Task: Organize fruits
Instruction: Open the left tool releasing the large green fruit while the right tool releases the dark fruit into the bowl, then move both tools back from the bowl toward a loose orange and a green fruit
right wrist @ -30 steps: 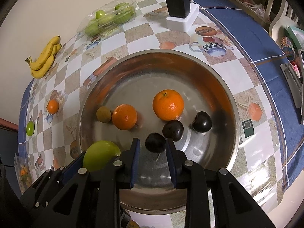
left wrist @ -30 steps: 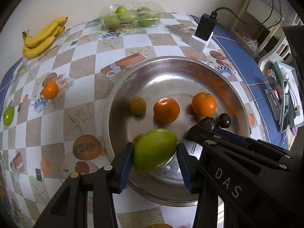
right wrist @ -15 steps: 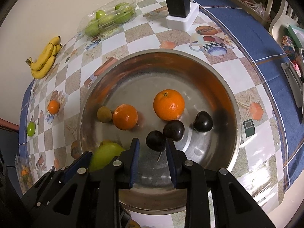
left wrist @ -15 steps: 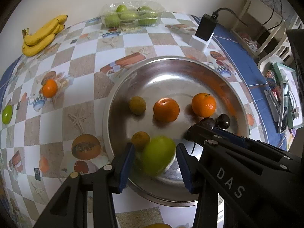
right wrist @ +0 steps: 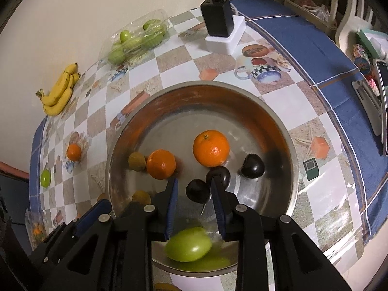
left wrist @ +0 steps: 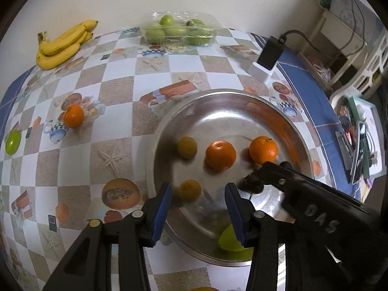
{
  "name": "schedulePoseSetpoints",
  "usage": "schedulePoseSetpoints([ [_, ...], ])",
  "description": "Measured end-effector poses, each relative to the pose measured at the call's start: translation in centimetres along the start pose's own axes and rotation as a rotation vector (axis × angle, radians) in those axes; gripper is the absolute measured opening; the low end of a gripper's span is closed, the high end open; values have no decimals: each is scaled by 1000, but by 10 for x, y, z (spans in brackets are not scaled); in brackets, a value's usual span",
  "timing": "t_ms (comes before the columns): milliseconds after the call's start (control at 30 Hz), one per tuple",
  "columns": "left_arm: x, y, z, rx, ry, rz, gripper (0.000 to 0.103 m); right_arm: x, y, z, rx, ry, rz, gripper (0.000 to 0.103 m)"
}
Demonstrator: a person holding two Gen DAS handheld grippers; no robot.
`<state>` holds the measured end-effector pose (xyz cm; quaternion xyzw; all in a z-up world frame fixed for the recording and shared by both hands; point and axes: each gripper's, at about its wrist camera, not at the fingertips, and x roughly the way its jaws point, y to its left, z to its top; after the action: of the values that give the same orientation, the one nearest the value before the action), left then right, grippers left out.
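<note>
Left wrist view: the left gripper [left wrist: 197,205] is seen open and empty above the steel bowl [left wrist: 169,123], the green fruit [right wrist: 188,243] lying inside near its front rim. The right gripper [right wrist: 194,197], nearly closed and gripping nothing, is held over a dark plum [right wrist: 197,190]. A loose orange [left wrist: 74,116] on the table is judged next; a wider opening is needed.

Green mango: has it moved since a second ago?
Yes. The green mango left the open left gripper and now lies by the metal bowl's near rim, under the right gripper.

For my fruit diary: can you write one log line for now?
left gripper: open, empty | green fruit: in bowl | right gripper: shut, above dark fruits
</note>
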<state>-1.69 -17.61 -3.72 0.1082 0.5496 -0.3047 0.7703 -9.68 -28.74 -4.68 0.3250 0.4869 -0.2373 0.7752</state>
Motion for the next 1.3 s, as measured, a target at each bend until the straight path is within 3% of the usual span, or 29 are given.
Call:
schedulePoseSetpoints([
  [300, -10, 35, 8, -112, -49, 46, 50, -1, -2, 1, 17, -8, 10, 29],
  [433, -15, 57, 11, -172, -71, 91, 56, 1, 1, 0, 3, -3, 9, 31],
  [700, -18, 91, 12, -260, -87, 167, 70, 5, 9, -1, -35, 3, -3, 55],
  [800, -18, 98, 12, -280, -84, 181, 78, 5, 11, -2, -46, -1, -10, 70],
  [967, -15, 106, 11, -290, -76, 200, 92, 7, 12, -1, -58, 0, -24, 73],
  [1067, -15, 108, 11, -295, -77, 216, 98, 8, 13, -2, -63, -5, -32, 88],
  [1300, -16, 111, 12, -287, -90, 249, 103, 4, 17, -2, -87, -40, -36, 93],
])
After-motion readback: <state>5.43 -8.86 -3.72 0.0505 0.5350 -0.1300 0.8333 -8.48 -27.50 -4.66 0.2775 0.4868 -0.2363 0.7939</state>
